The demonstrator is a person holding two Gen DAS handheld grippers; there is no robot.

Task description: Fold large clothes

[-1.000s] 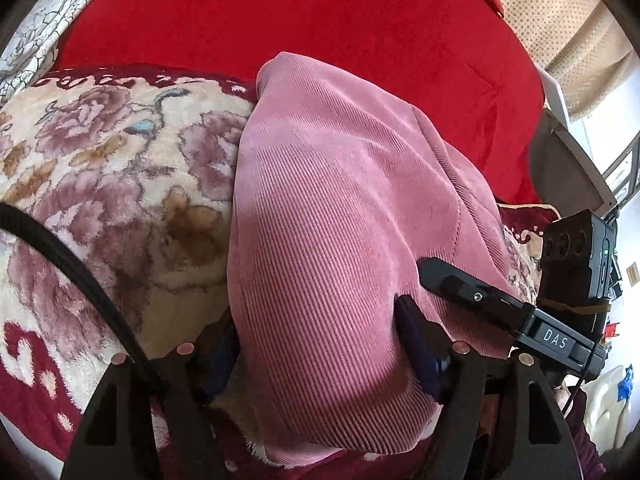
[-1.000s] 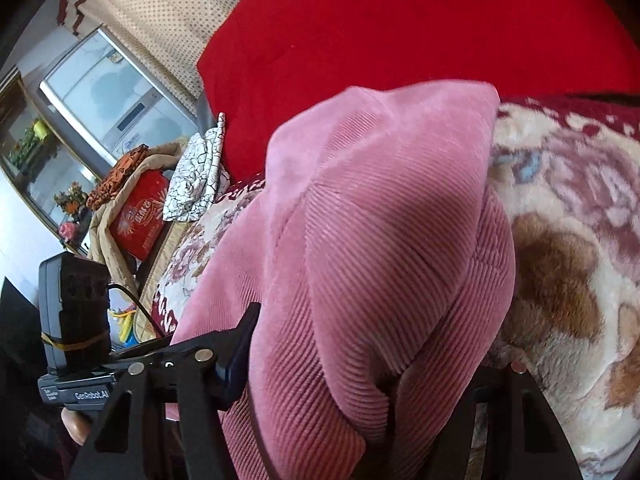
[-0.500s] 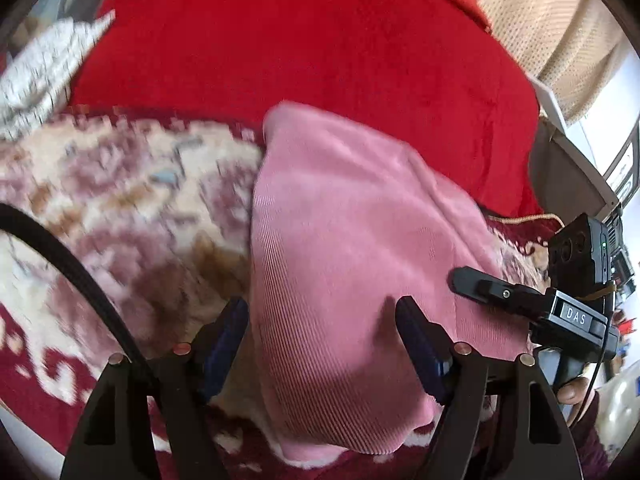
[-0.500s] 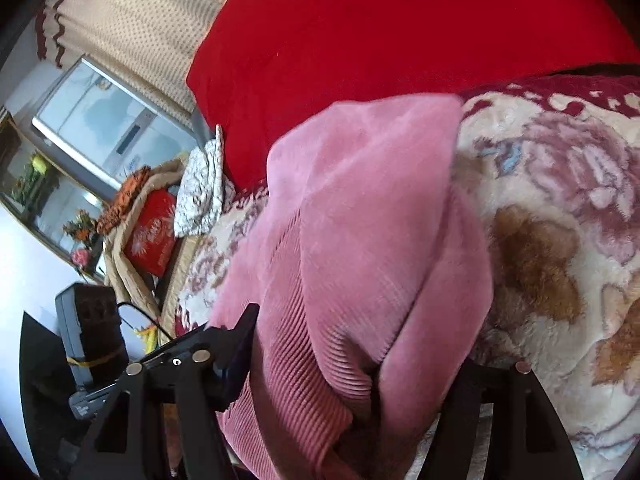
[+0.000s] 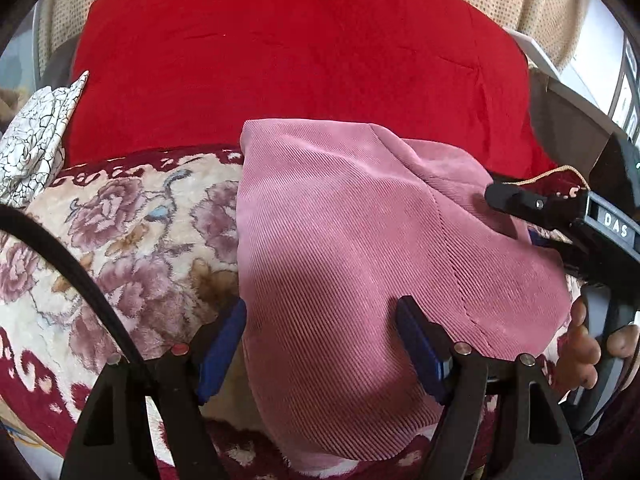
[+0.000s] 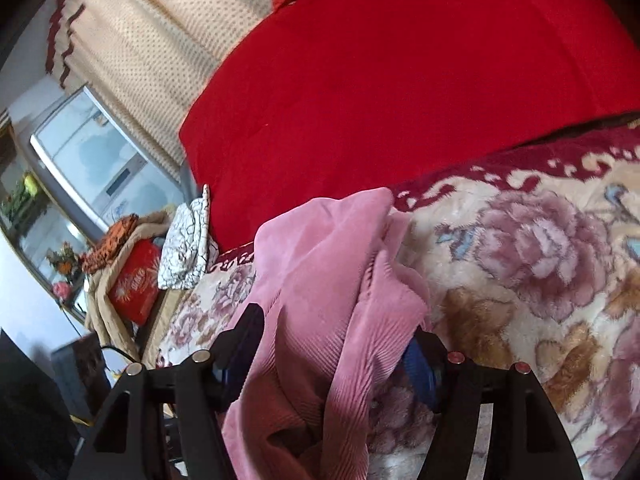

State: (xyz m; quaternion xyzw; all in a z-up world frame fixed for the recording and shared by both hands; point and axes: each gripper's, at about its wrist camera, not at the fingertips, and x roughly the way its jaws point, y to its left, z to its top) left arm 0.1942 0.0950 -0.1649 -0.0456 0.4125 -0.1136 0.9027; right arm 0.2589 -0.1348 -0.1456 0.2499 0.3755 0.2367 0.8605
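Note:
A pink corduroy garment (image 5: 360, 248) lies folded on a floral blanket (image 5: 120, 232). My left gripper (image 5: 320, 332) is open, its blue-padded fingers (image 5: 420, 344) standing wide apart just above the garment's near end. The right gripper shows at the right of the left wrist view (image 5: 532, 208), over the garment's right edge. In the right wrist view the garment (image 6: 320, 280) lies bunched between the fingers of my right gripper (image 6: 332, 348), which stand wide apart and open, with cloth draped between them.
A big red cushion (image 5: 300, 60) stands behind the blanket. A white crackle-pattern cloth (image 5: 36, 128) lies at the far left. A red bag (image 6: 134, 284) and a window (image 6: 92, 164) are off the left side. A black cable (image 5: 60, 264) crosses in front of the left gripper.
Both grippers have pulled back from the garment, which now lies lower and flatter on the blanket. The right gripper's cloth bundle has slumped and loosened.

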